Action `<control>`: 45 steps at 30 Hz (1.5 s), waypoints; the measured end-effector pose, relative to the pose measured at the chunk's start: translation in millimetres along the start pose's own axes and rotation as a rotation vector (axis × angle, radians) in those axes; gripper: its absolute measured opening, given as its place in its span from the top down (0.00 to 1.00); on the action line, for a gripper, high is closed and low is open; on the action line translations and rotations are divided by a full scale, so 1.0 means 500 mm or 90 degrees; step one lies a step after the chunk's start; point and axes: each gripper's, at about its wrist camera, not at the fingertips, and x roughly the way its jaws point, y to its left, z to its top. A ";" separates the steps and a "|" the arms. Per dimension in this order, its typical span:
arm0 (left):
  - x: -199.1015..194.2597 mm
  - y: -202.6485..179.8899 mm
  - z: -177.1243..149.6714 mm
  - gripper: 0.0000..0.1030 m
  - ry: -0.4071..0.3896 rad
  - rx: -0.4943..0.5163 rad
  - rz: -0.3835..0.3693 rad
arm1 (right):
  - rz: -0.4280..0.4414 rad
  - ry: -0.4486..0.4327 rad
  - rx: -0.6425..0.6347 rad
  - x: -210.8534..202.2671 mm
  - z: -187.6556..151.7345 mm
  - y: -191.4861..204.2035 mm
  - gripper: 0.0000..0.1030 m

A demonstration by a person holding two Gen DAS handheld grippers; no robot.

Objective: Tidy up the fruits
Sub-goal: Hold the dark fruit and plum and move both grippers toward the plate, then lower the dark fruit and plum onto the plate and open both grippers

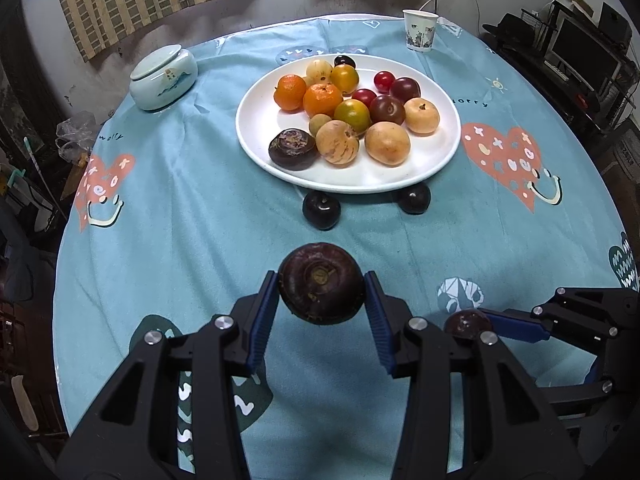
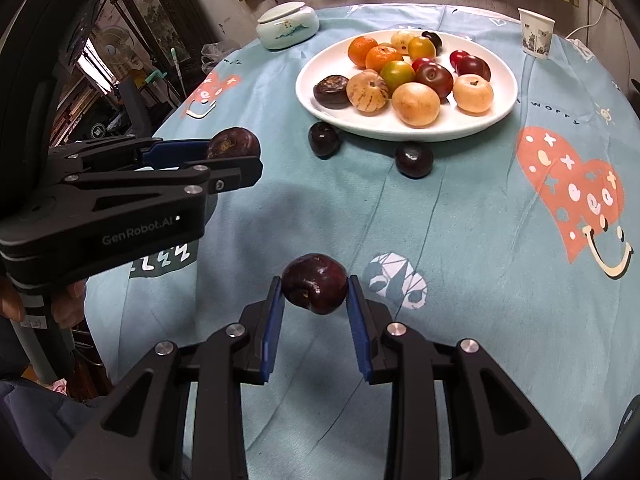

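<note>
My left gripper point(image 1: 322, 288) is shut on a dark brown water chestnut point(image 1: 321, 282), held above the blue tablecloth. My right gripper point(image 2: 315, 286) is shut on a dark red plum point(image 2: 315, 283). In the left wrist view the right gripper's plum point(image 1: 467, 325) shows at lower right; in the right wrist view the left gripper's chestnut point(image 2: 234, 143) shows at left. A white plate point(image 1: 256, 120) holds oranges, plums, pale melons and another chestnut point(image 1: 292, 149). Two dark plums point(image 1: 321, 208) point(image 1: 414, 198) lie on the cloth at the plate's near rim.
A lidded pale ceramic jar point(image 1: 164, 78) stands at the far left of the round table and a paper cup point(image 1: 419, 30) at the far right. A hand point(image 2: 60, 300) grips the left tool's handle. Furniture and clutter surround the table edge.
</note>
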 end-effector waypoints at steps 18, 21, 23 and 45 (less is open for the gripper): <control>0.022 0.034 -0.004 0.57 0.011 -0.027 -0.013 | 0.005 0.011 0.011 0.015 0.001 -0.012 0.69; 0.028 0.036 -0.013 0.57 0.022 -0.028 -0.013 | 0.006 0.016 0.014 0.019 -0.006 -0.011 0.69; 0.033 0.034 -0.009 0.57 0.031 -0.027 -0.023 | 0.003 0.018 0.009 0.020 -0.003 -0.012 0.69; 0.171 0.082 0.339 0.50 -0.022 -0.090 0.007 | -0.149 -0.074 -0.019 0.086 0.392 -0.202 0.68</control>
